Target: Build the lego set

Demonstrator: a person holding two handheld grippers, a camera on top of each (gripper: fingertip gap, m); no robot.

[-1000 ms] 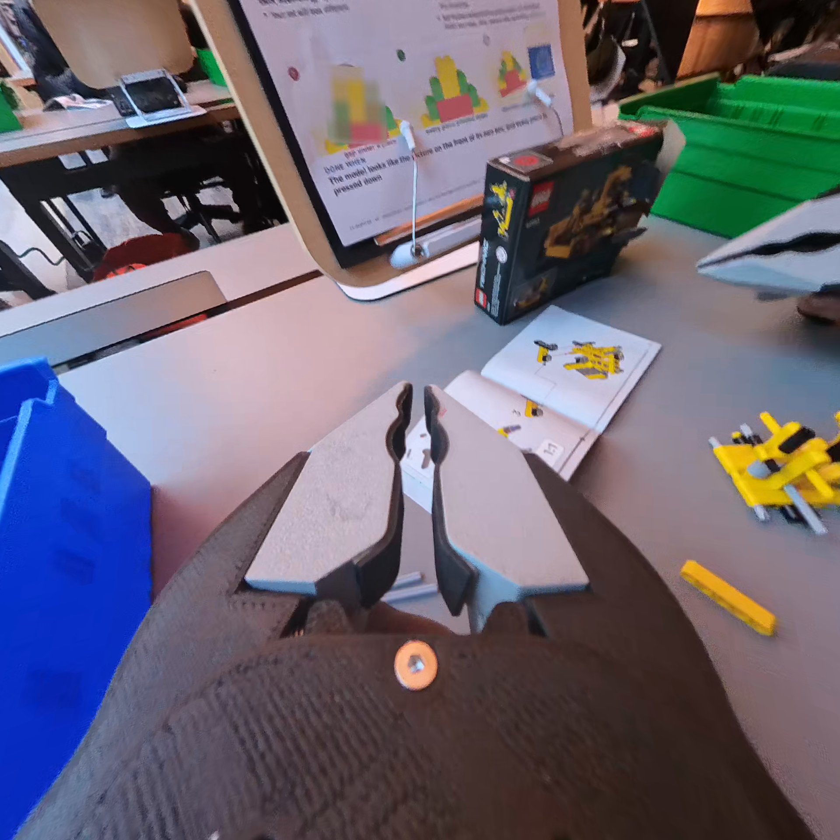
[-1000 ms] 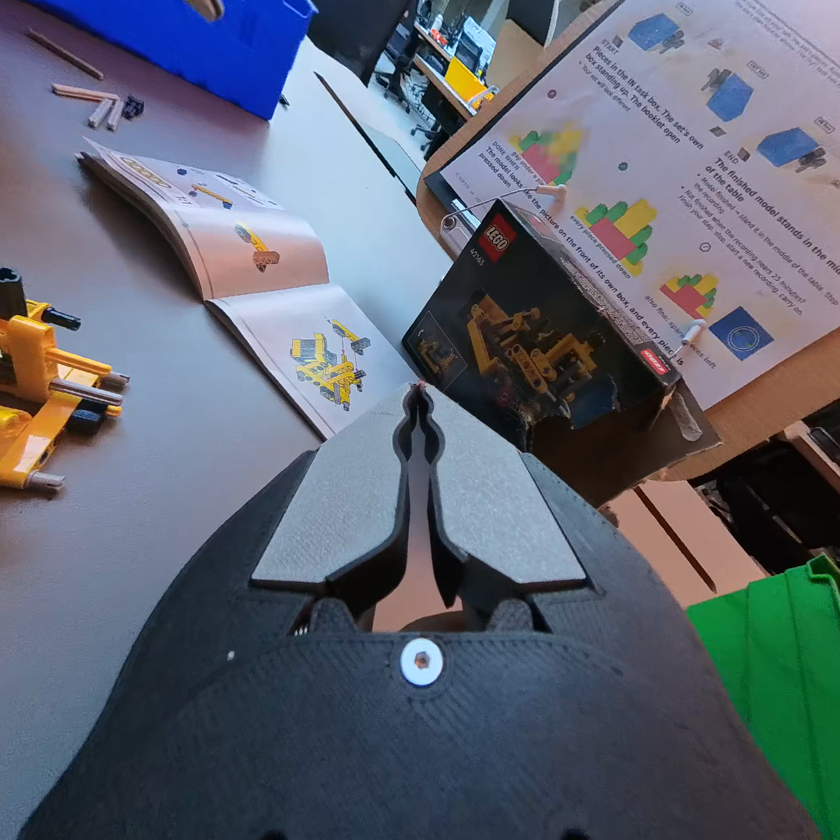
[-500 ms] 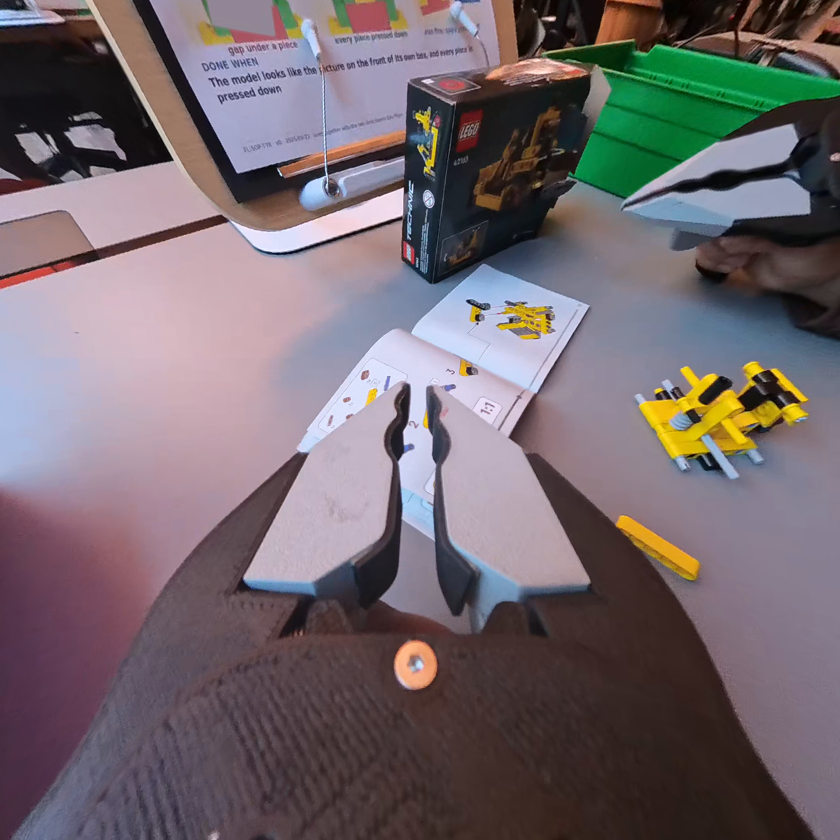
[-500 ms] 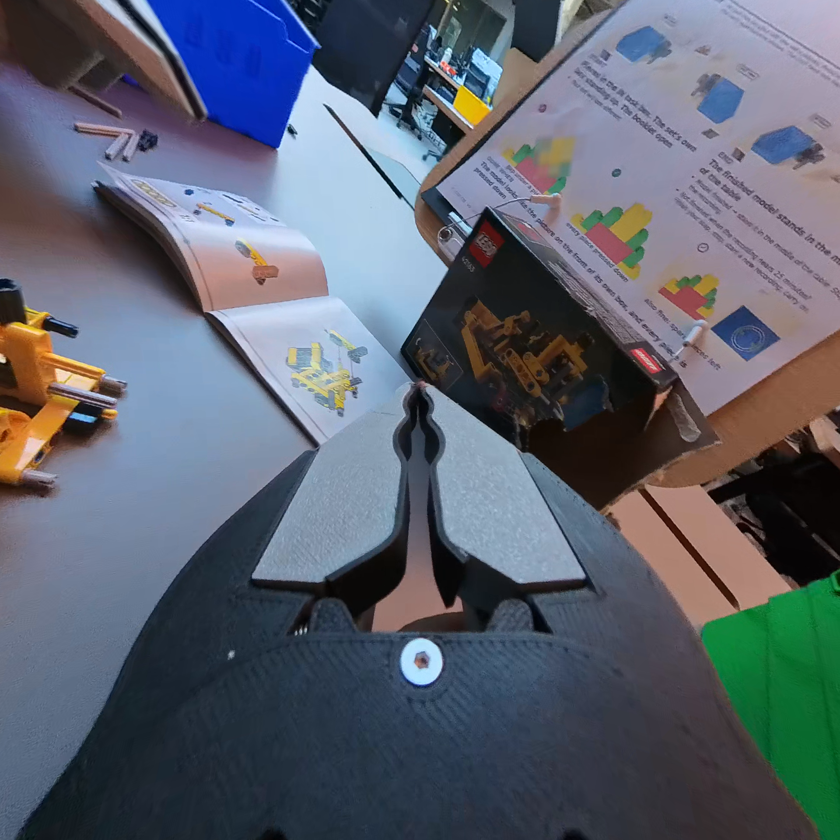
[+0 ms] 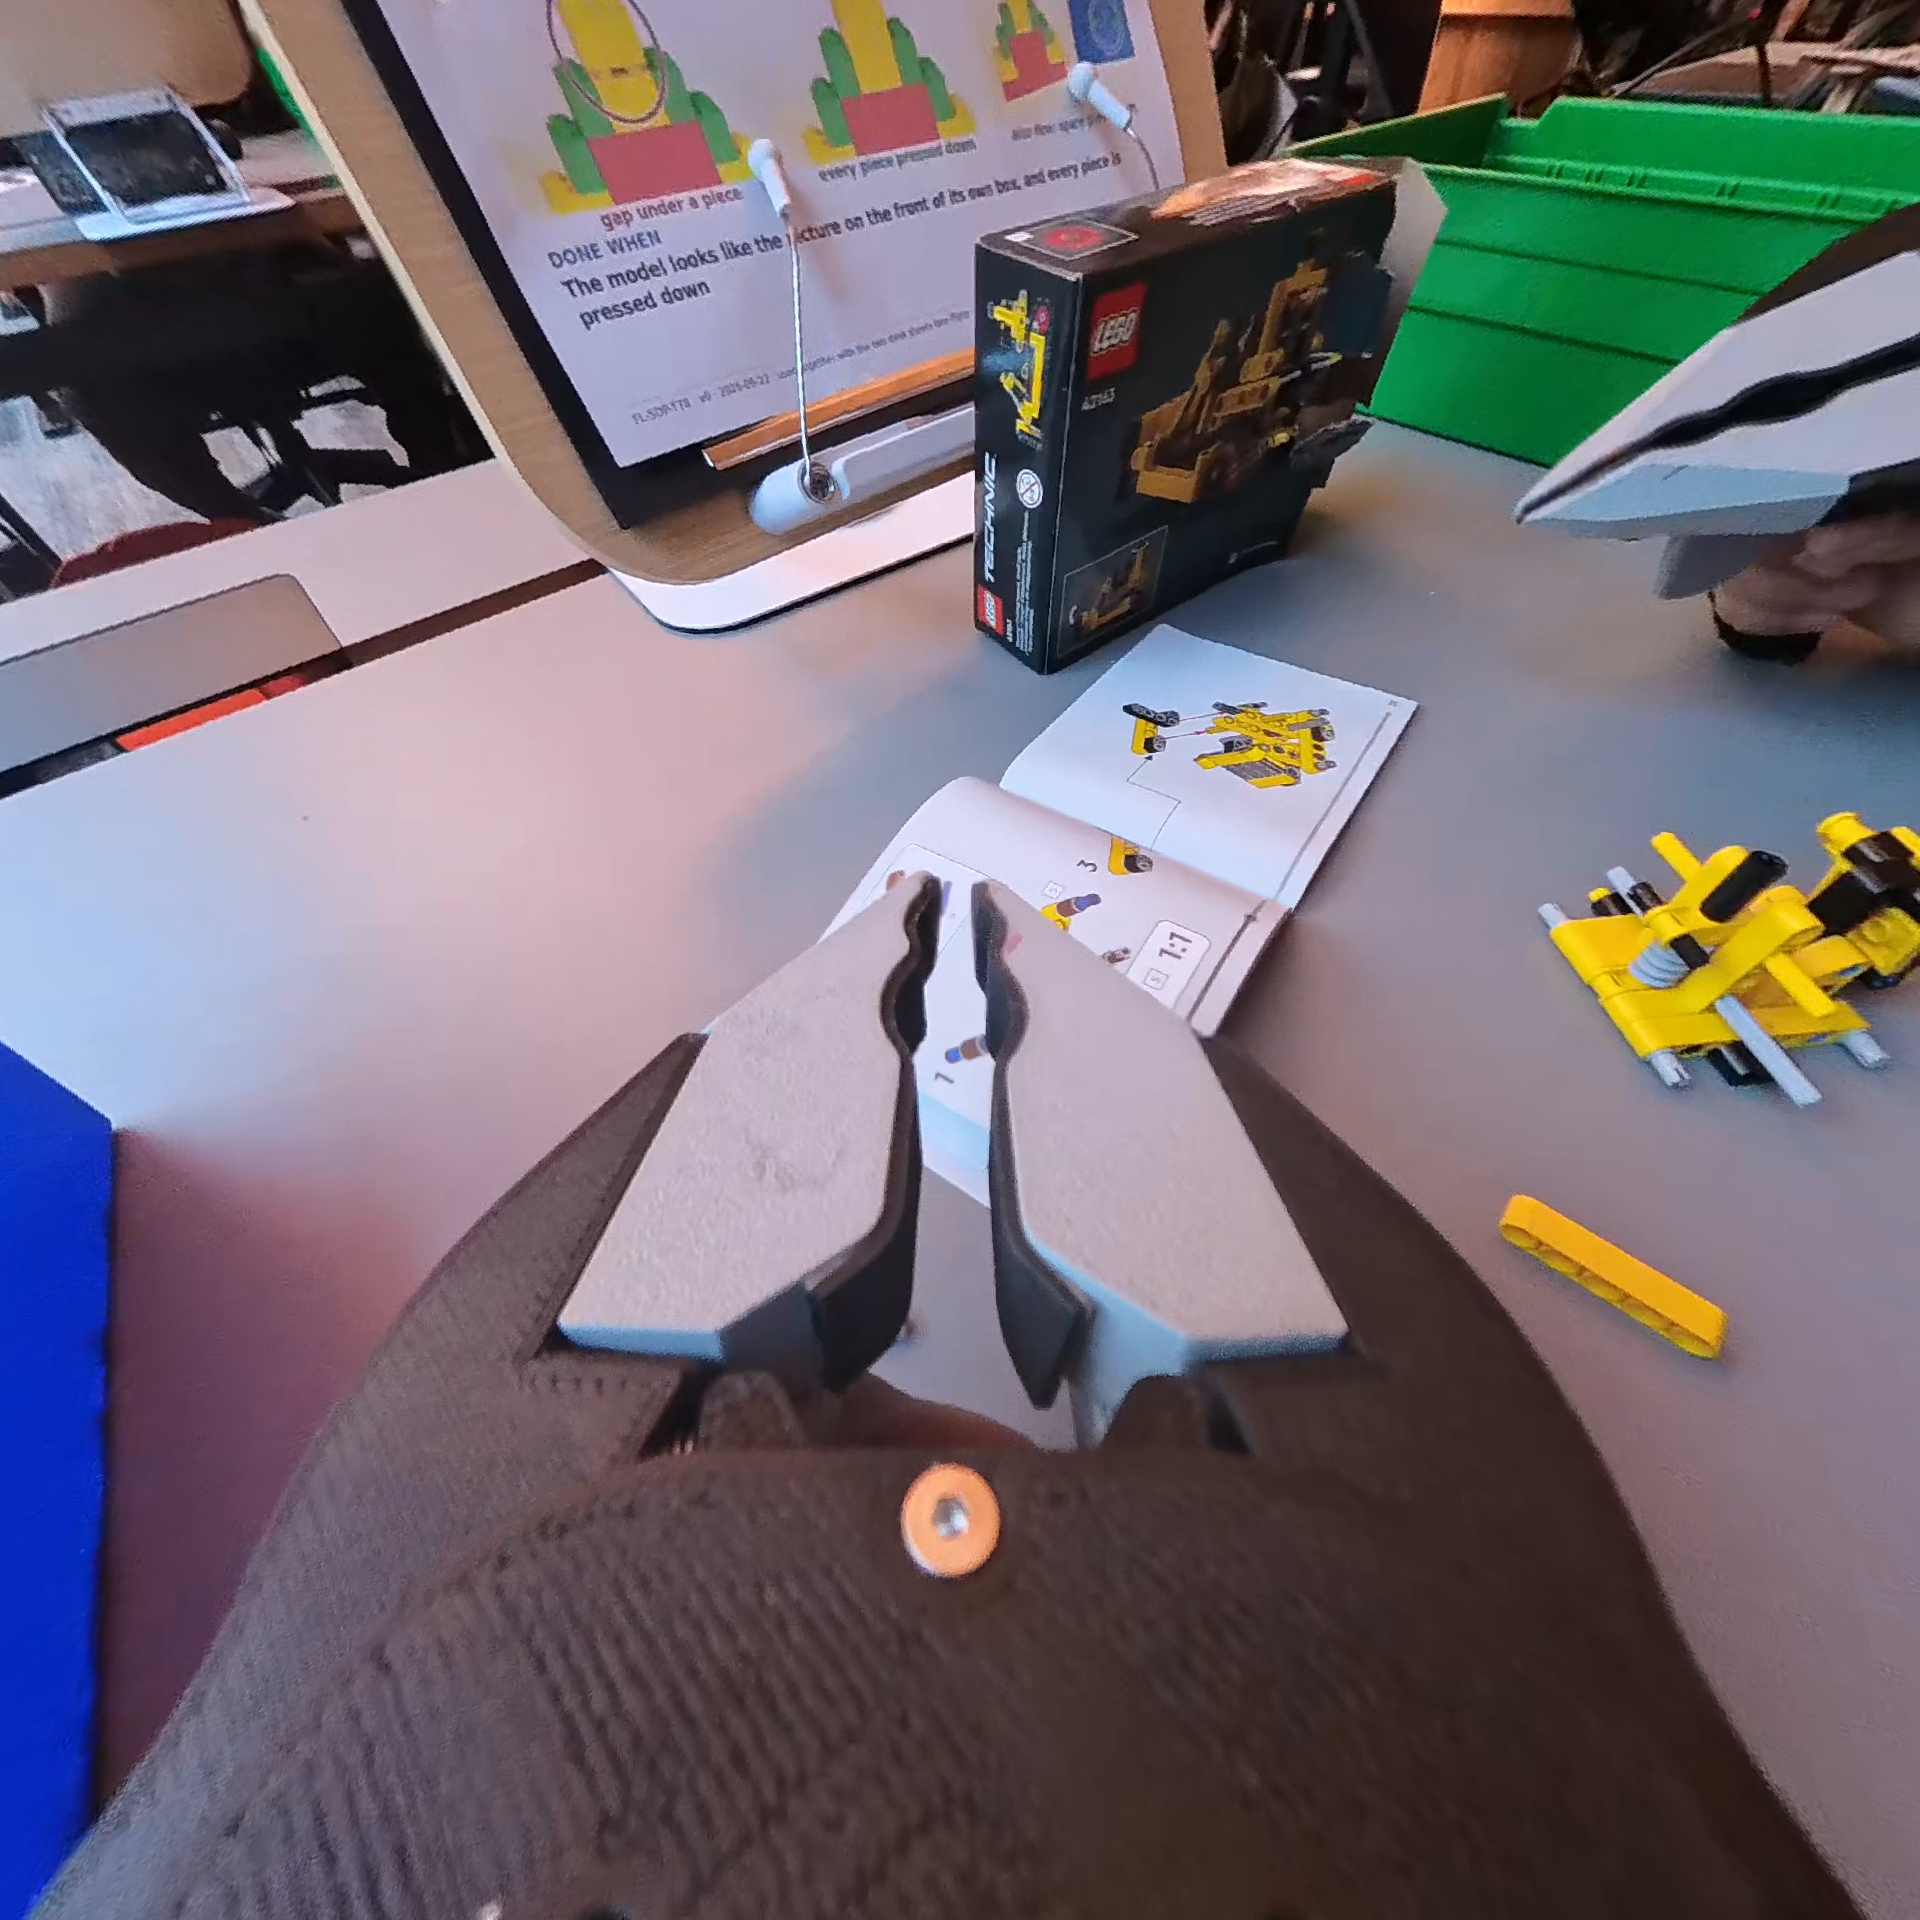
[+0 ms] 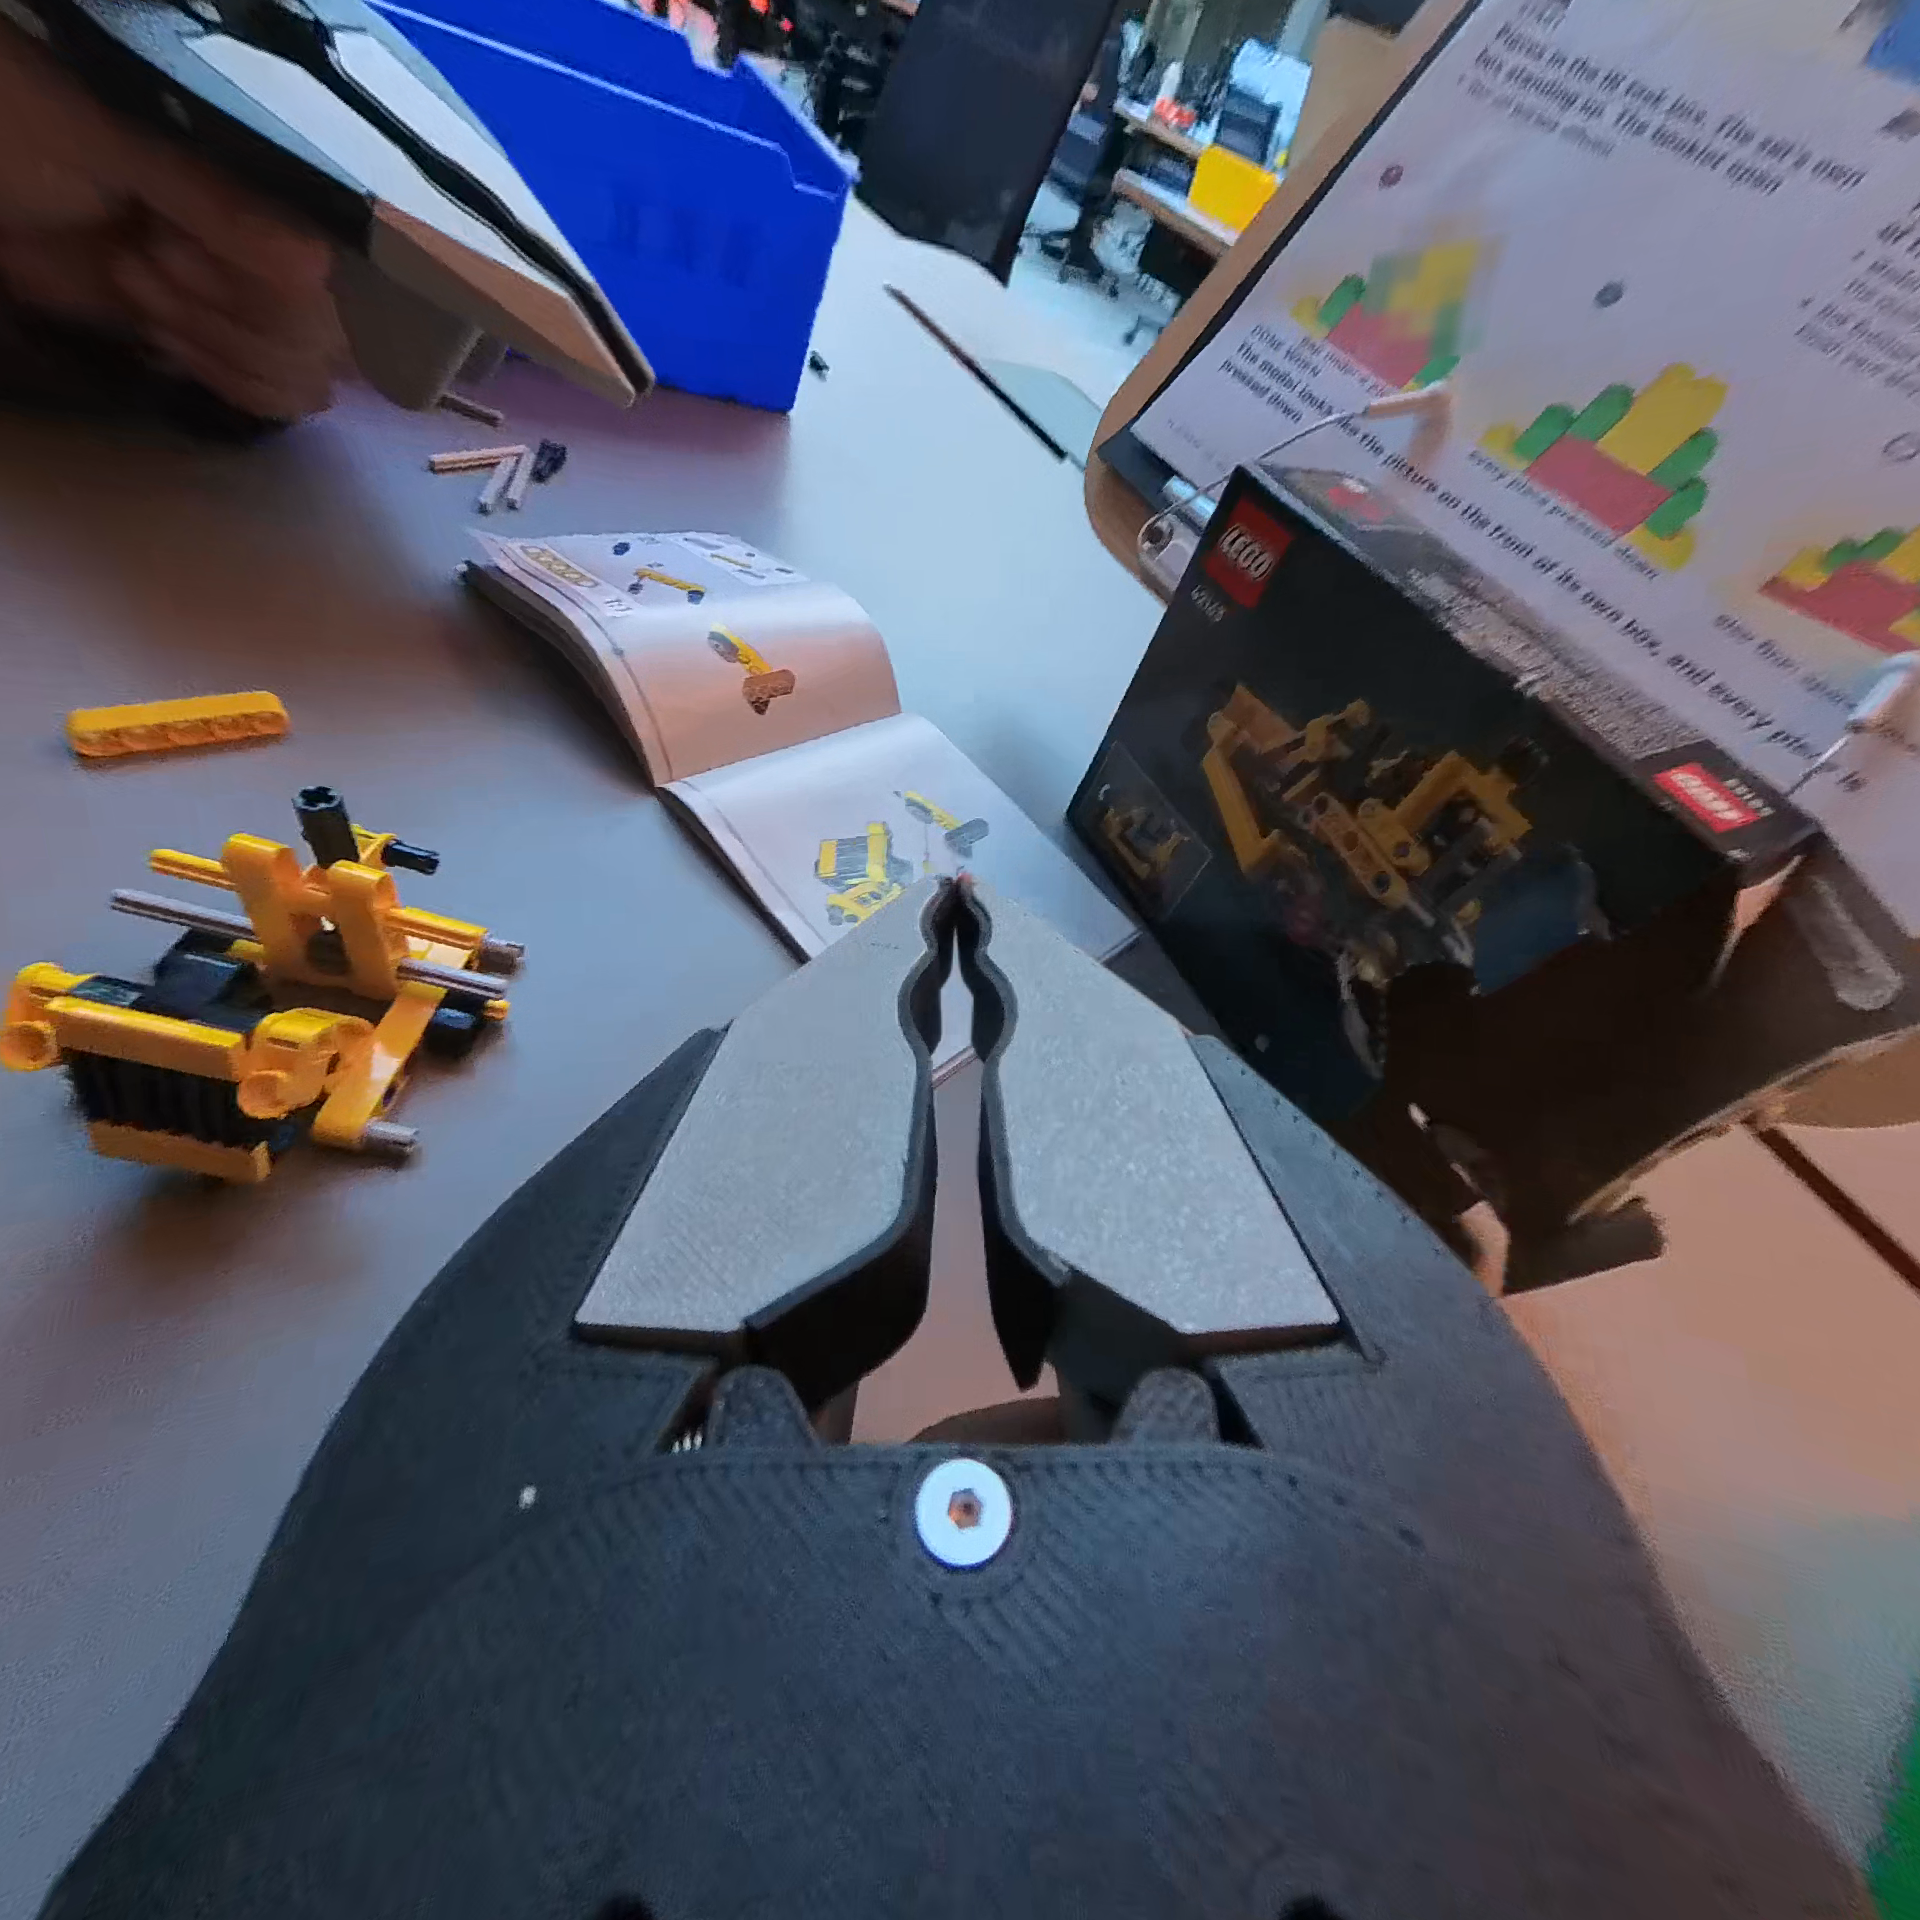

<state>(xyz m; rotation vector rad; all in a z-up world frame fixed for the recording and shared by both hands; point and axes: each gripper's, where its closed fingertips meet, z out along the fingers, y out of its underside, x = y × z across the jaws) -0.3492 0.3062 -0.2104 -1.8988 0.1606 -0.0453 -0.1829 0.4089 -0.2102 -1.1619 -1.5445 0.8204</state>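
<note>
A partly built yellow and black lego model (image 5: 1735, 966) lies on the grey table, right of my left gripper; it also shows in the right wrist view (image 6: 249, 997), left of my right gripper. A loose yellow beam (image 5: 1616, 1276) lies near it (image 6: 177, 722). The open instruction booklet (image 5: 1195, 821) lies under the tips of both grippers (image 6: 769, 686). My left gripper (image 5: 951, 899) is empty, its jaws almost together with a narrow gap. My right gripper (image 6: 954, 894) is shut and empty, tips touching.
The black lego box (image 5: 1174, 416) stands behind the booklet, before a propped instruction board (image 5: 831, 208). A green bin (image 5: 1621, 239) is at the back right, a blue bin (image 6: 665, 197) at the left. Small loose pieces (image 6: 499, 468) lie near the blue bin. Some 20 cm of space lies between my two pairs of fingers.
Both grippers have shifted over the table without opening or closing. The left gripper now shows large at the right view's top left. The model and yellow beam show more fully in the right view.
</note>
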